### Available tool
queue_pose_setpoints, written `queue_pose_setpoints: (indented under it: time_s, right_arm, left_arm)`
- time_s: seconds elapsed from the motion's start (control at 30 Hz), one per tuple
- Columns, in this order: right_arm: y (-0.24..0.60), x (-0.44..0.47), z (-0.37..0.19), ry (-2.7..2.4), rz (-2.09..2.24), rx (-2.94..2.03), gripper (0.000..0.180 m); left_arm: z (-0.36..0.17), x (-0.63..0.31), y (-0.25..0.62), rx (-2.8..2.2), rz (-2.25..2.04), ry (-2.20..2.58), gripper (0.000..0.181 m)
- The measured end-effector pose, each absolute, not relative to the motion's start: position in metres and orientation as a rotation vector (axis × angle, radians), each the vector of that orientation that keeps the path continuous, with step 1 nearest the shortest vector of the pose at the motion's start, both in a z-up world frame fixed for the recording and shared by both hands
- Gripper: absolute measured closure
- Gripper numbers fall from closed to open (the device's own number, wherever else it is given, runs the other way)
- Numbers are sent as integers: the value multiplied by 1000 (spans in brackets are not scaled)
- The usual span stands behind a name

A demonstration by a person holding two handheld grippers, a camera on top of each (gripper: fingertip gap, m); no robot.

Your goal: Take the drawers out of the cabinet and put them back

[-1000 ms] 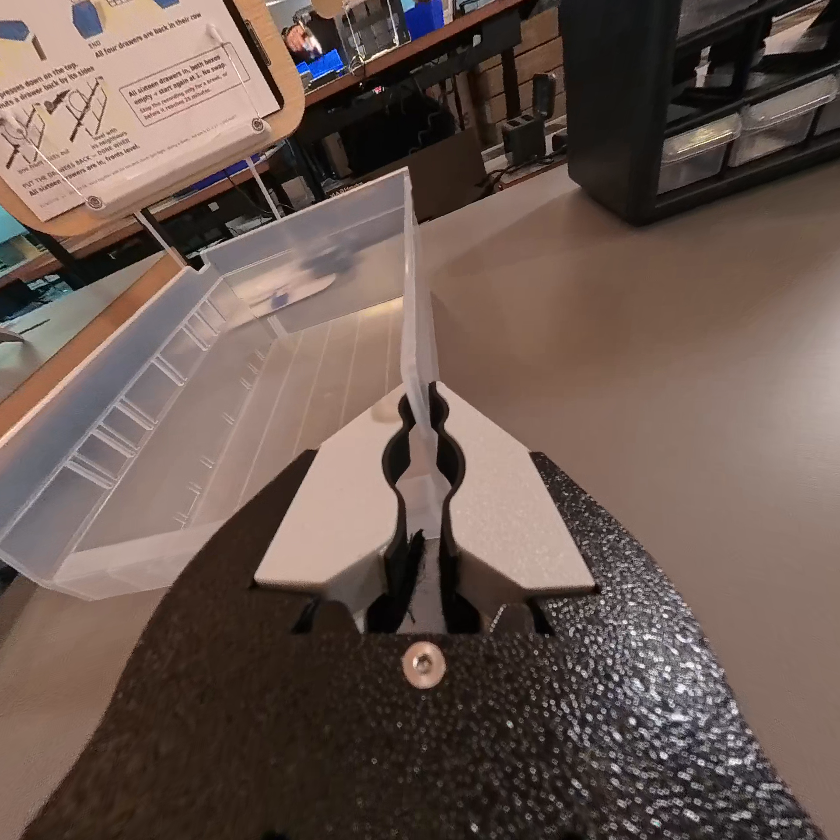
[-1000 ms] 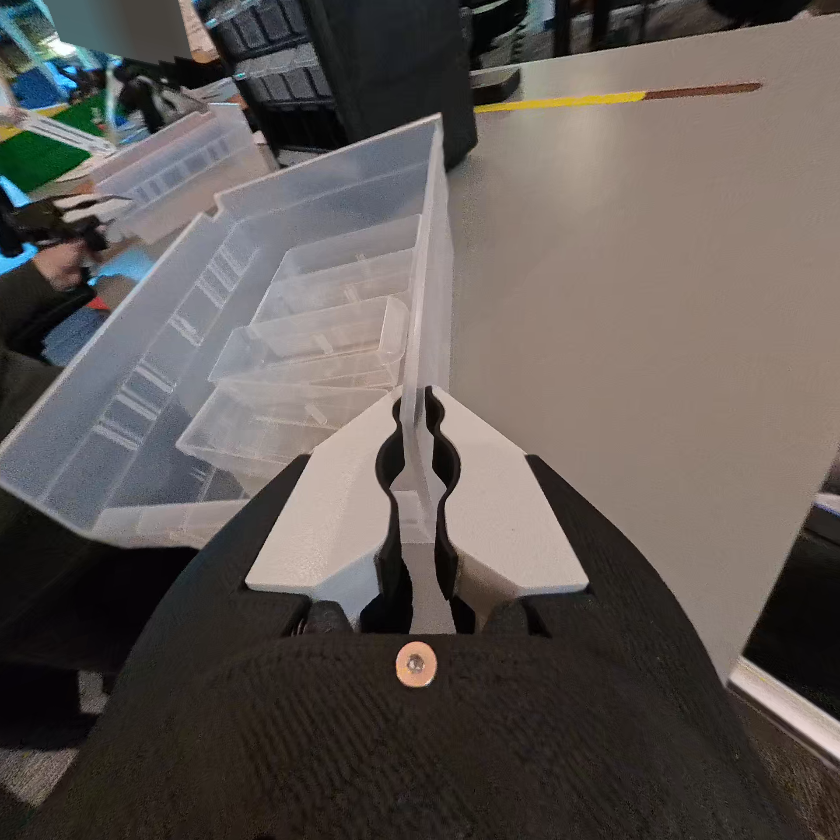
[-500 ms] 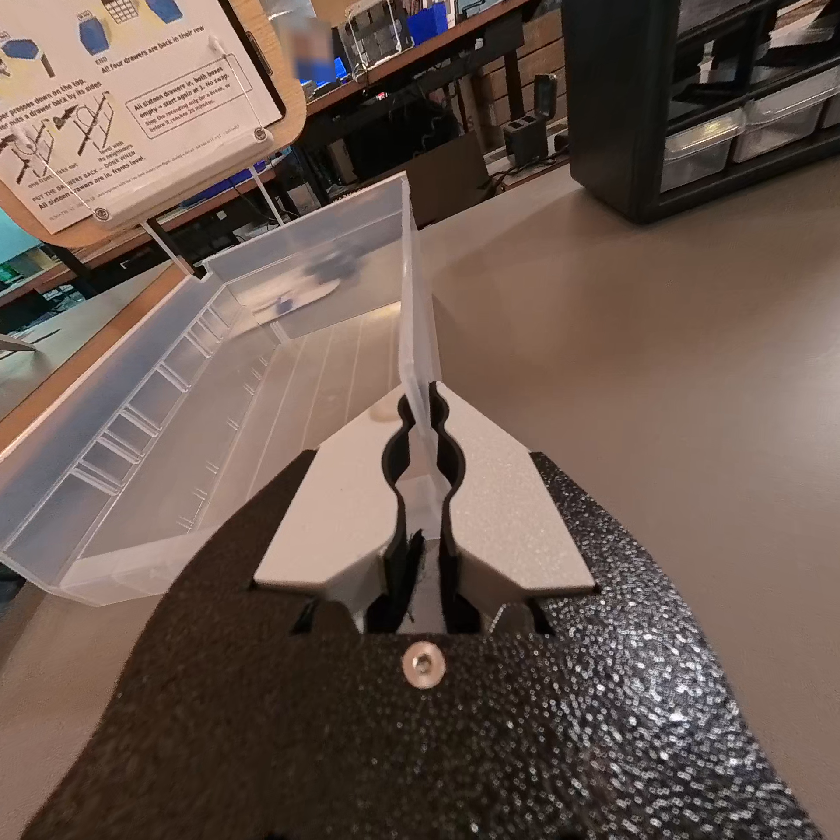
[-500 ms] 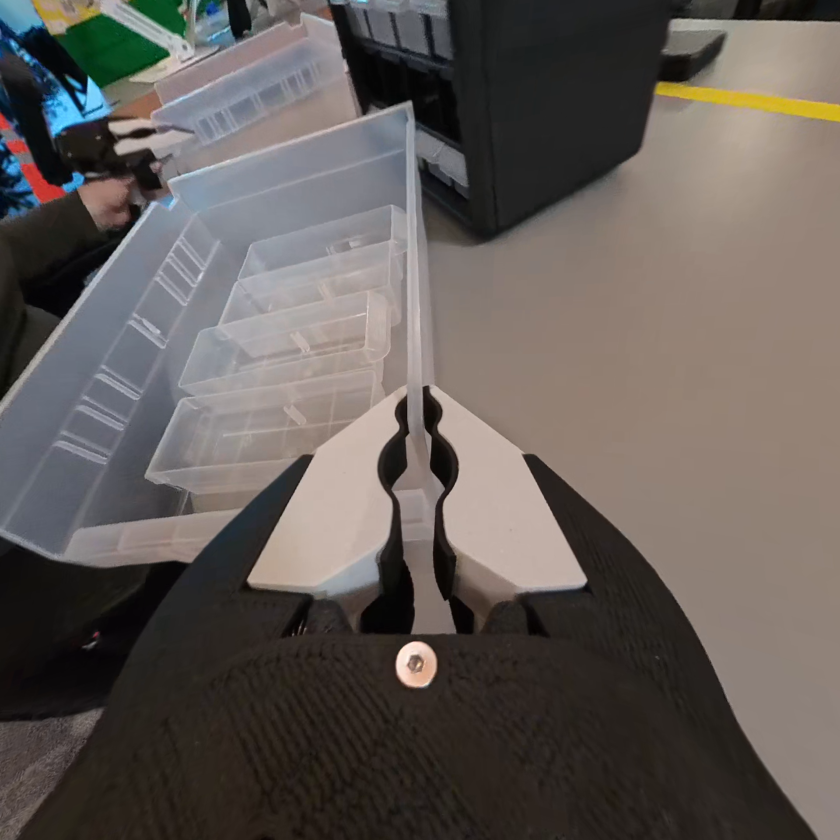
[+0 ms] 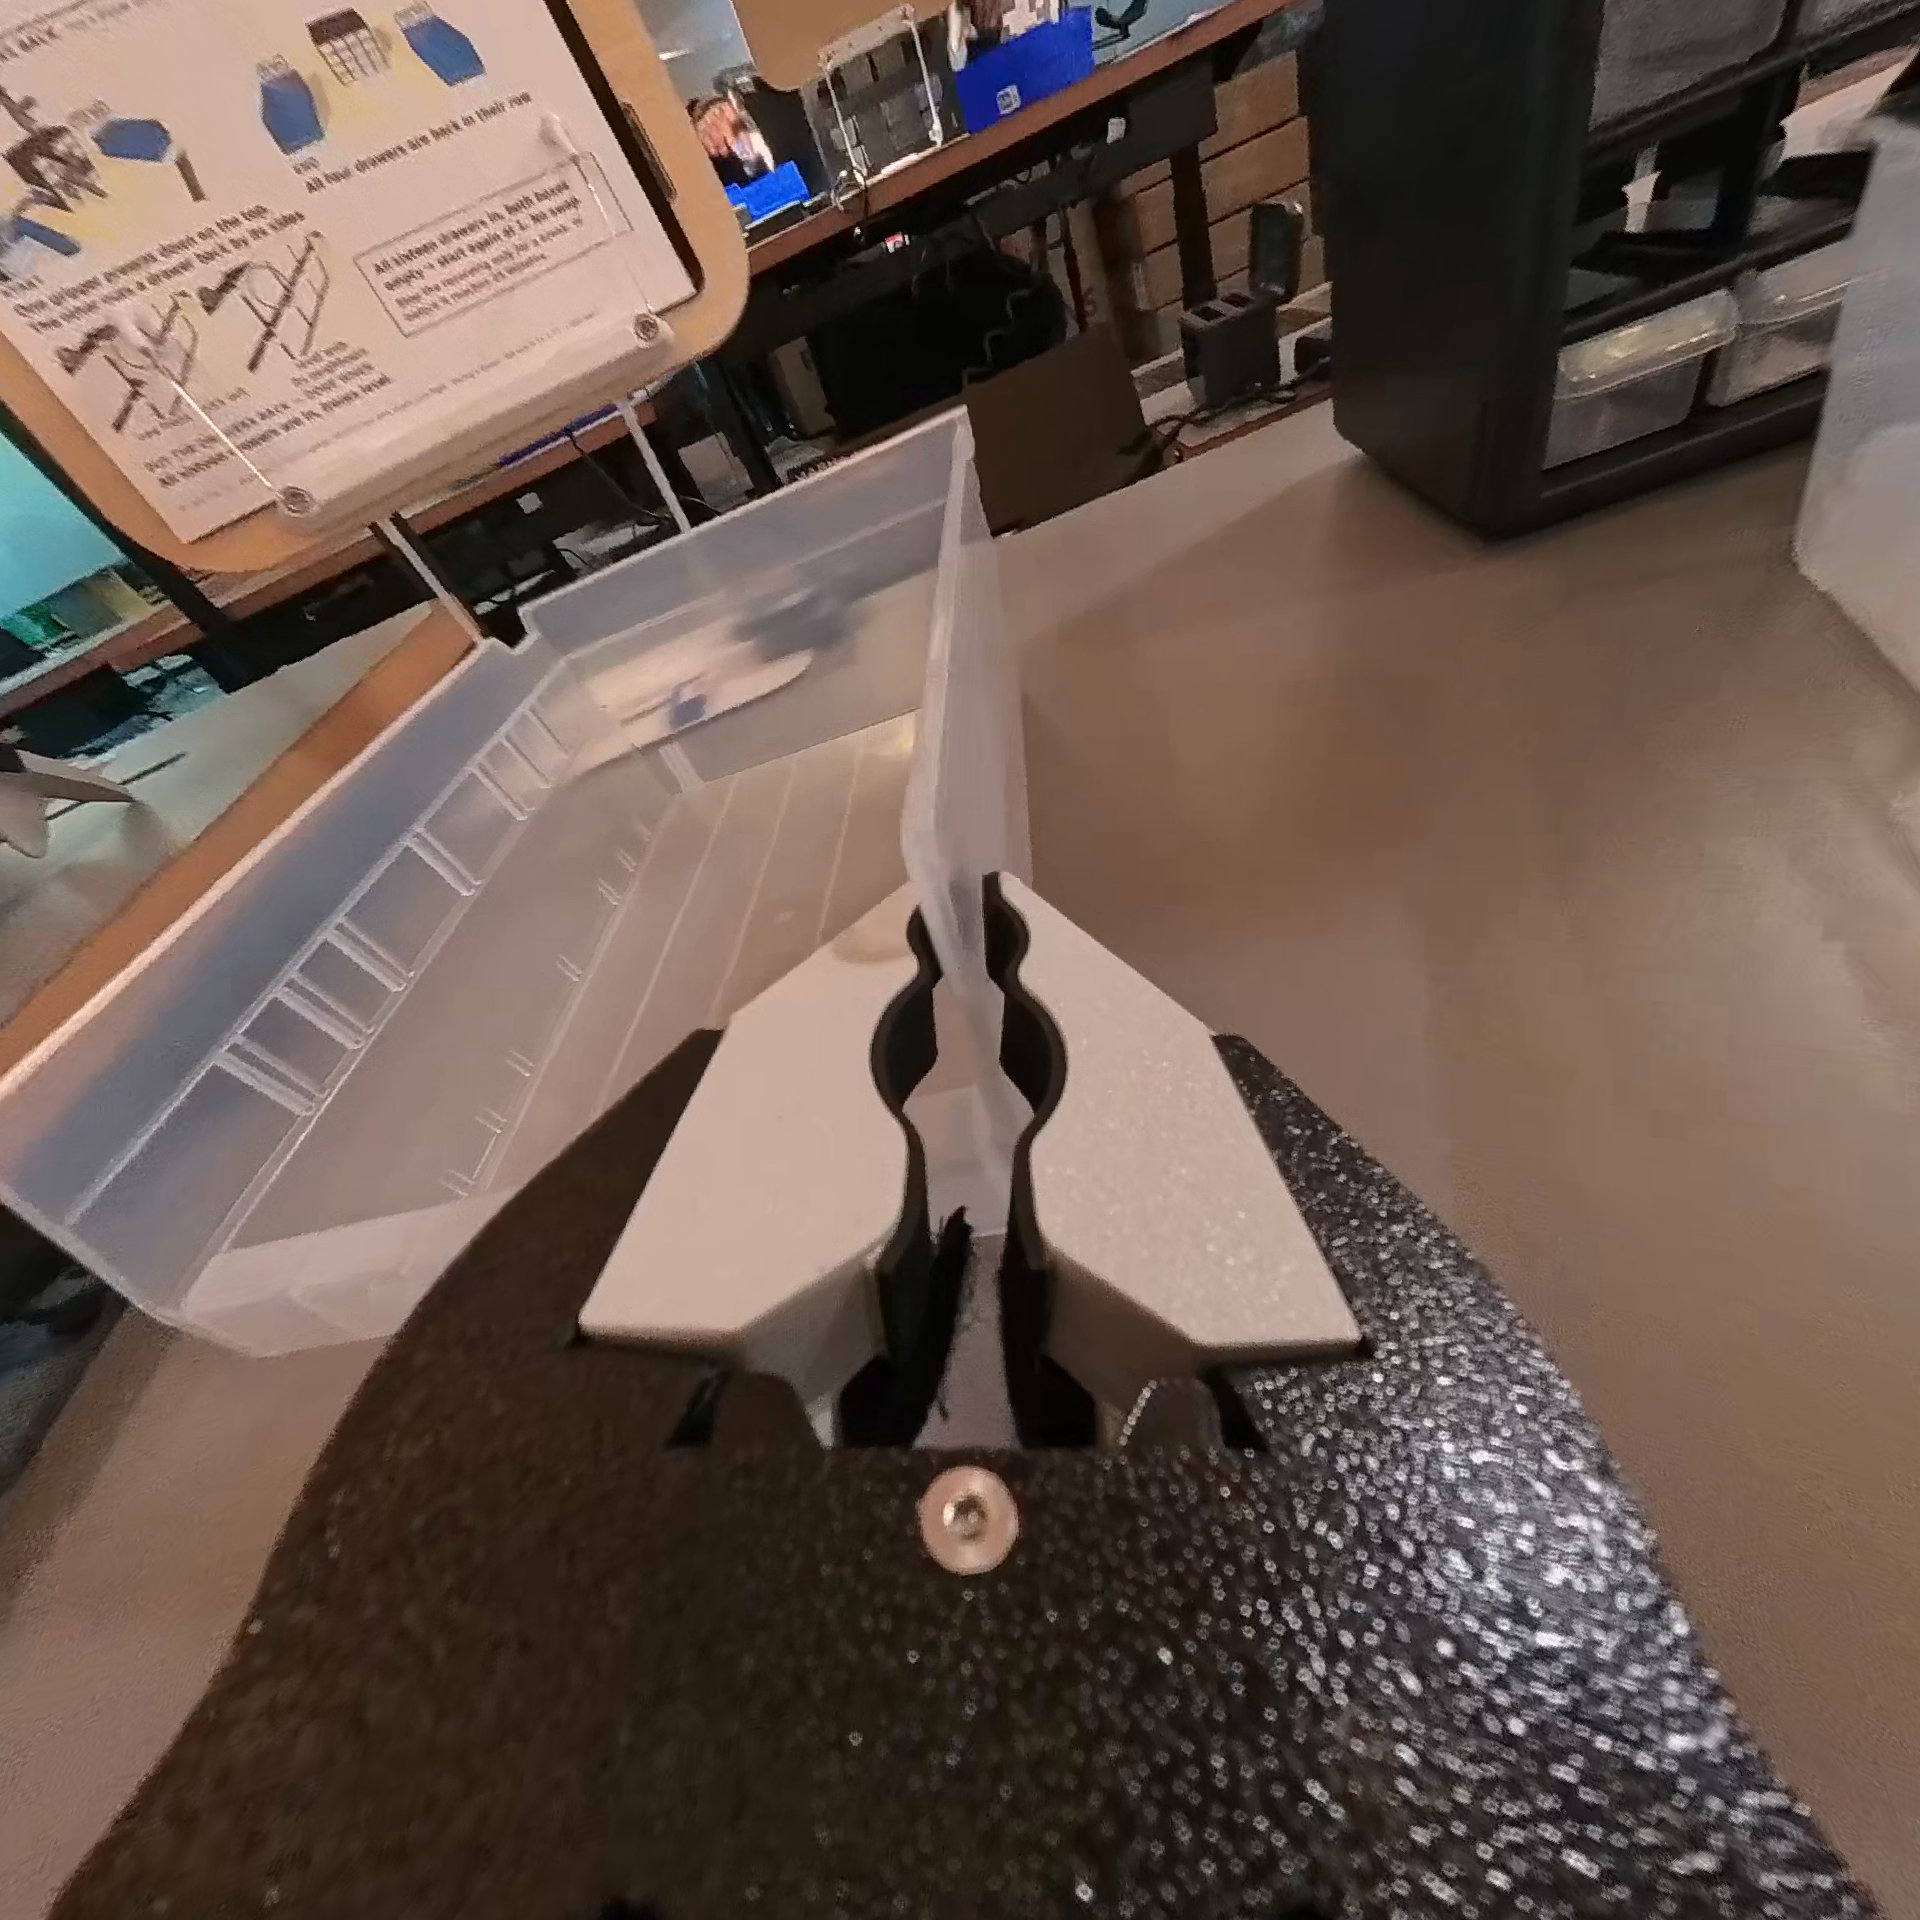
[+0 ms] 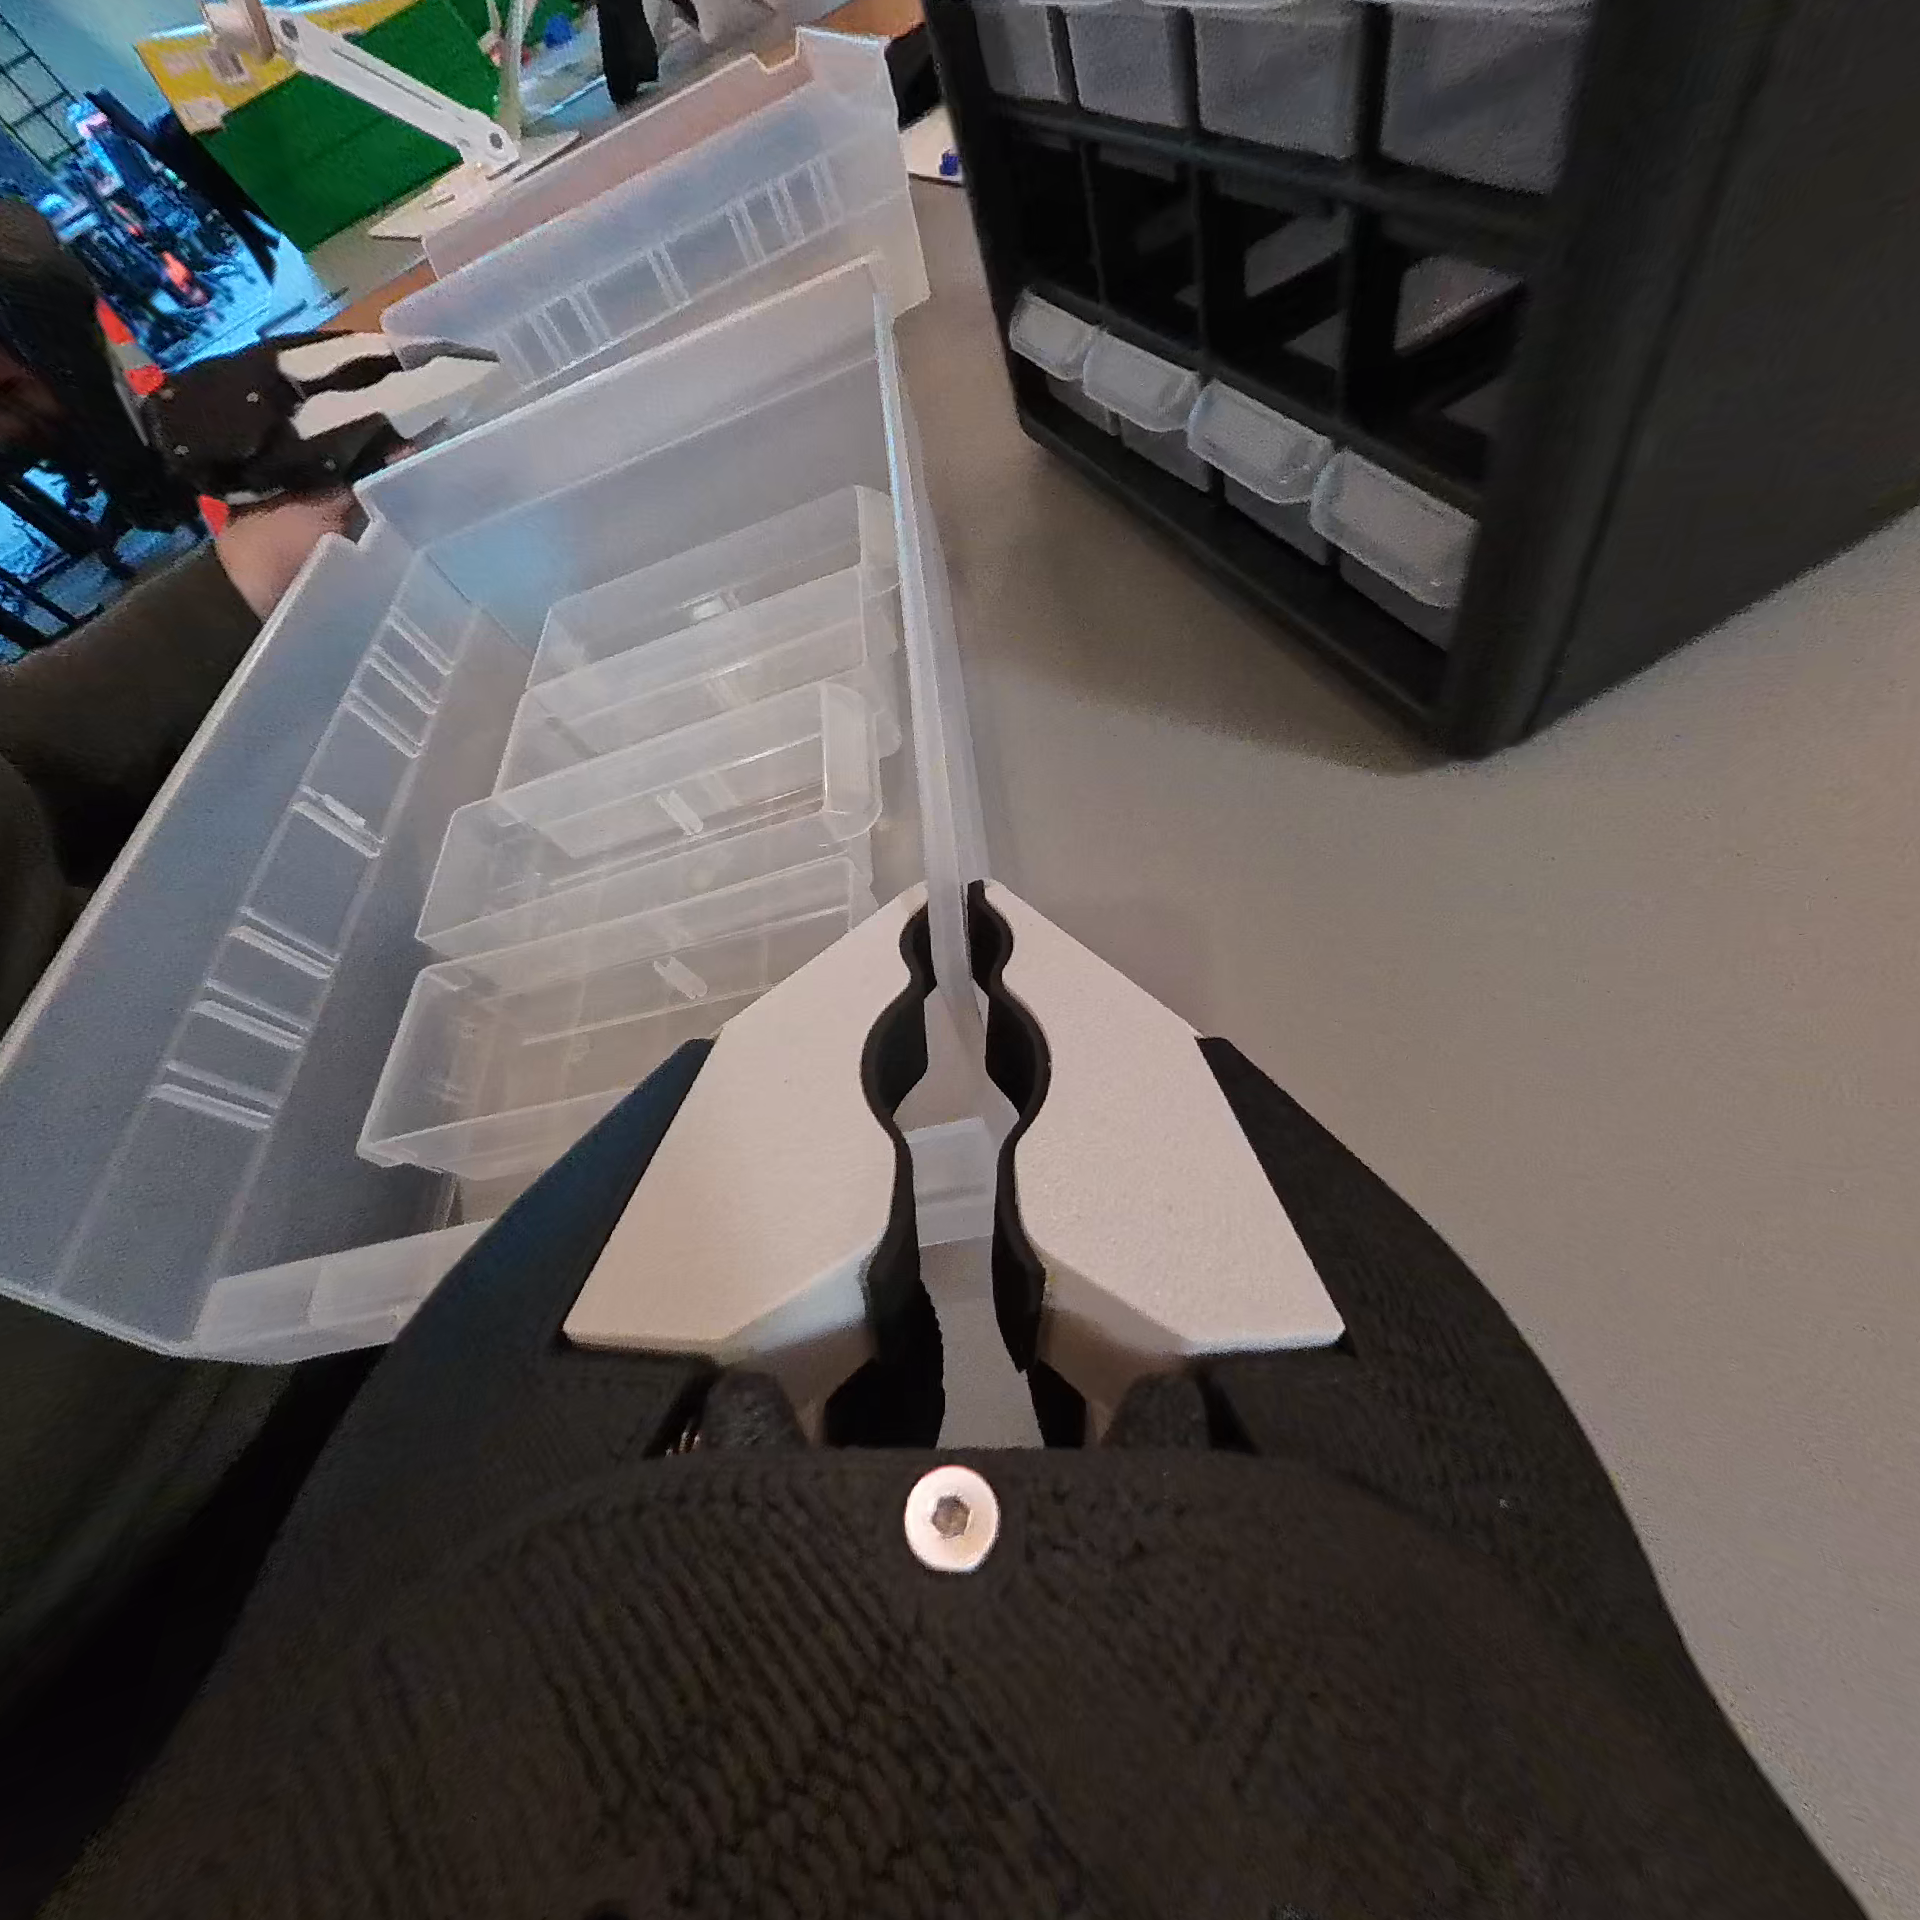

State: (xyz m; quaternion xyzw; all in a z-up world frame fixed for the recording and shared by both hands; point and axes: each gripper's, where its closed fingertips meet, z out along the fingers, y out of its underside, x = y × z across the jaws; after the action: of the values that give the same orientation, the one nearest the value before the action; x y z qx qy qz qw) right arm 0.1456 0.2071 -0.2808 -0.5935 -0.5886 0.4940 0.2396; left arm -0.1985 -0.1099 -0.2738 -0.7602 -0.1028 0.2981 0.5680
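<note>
- We see several clear drawers [image 6: 665, 831] already lying in the right bin [image 6: 208, 935], at 10 o'clock from our right gripper [image 6: 961, 914], which pinches that bin's wall.
- Our left gripper [image 5: 966, 935] pinches the wall of an empty bin [image 5: 312, 935].
- The black cabinet [image 6: 1558, 416], at 1 o'clock, has some open slots; we judge the removing half-done.
- An instruction sheet [image 5: 312, 260] carries print; we see no brand.

Clear, frosted bins [image 6: 260, 935] hold clear drawers [image 6: 665, 790]; the cabinet [image 6: 1662, 364] is black, the surface [image 6: 1455, 1039] beige, possibly greyish.
</note>
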Motion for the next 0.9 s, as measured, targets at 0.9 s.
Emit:
queue_pose_setpoints:
  time_s: [0.9]
  right_arm:
    - [83, -37, -269, -1051, 1284, -1606, 151]
  left_arm:
    - [-202, -220, -174, -1547, 1001, -260, 174]
